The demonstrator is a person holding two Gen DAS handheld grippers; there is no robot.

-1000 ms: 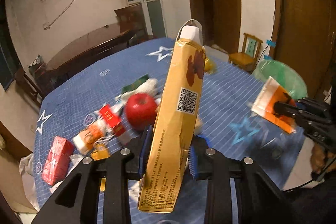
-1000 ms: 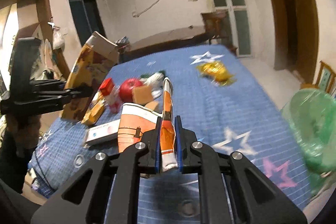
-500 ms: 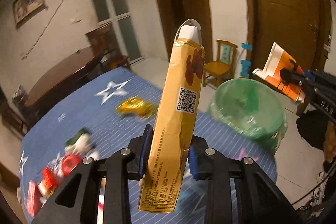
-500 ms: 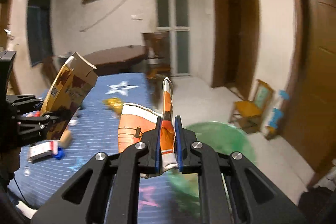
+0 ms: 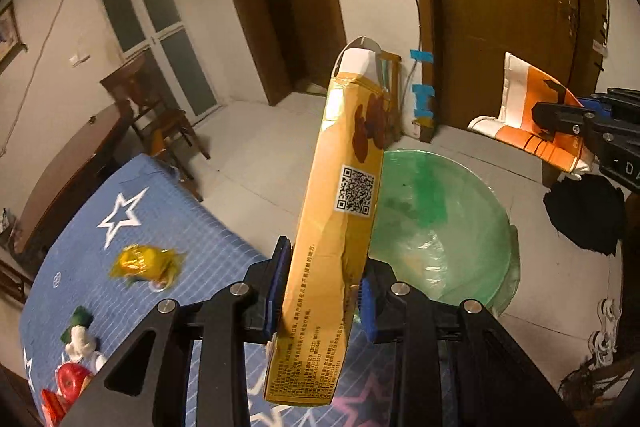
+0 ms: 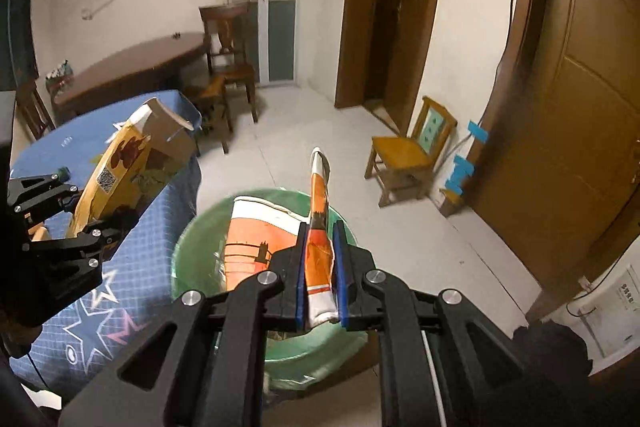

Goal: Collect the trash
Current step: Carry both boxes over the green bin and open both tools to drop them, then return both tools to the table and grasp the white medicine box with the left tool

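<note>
My left gripper (image 5: 322,289) is shut on a tall yellow-brown carton (image 5: 340,227) with a QR code, held upright near the table's edge beside the green-lined trash bin (image 5: 452,223). It also shows in the right wrist view (image 6: 128,163). My right gripper (image 6: 319,267) is shut on an orange and white paper bag (image 6: 256,239), held over the trash bin (image 6: 192,259). The bag also shows in the left wrist view (image 5: 528,119), up and to the right of the bin.
The blue star-patterned table (image 5: 132,223) carries a yellow wrapper (image 5: 144,265), a green and white wrapper (image 5: 80,331) and red items (image 5: 68,381). A small yellow chair (image 6: 412,151), a dark wooden chair (image 6: 228,67) and a brown table (image 6: 128,71) stand on the floor.
Both grippers have swung from over the table toward the trash bin, each still holding its item. The orange bag now hangs over the bin.
</note>
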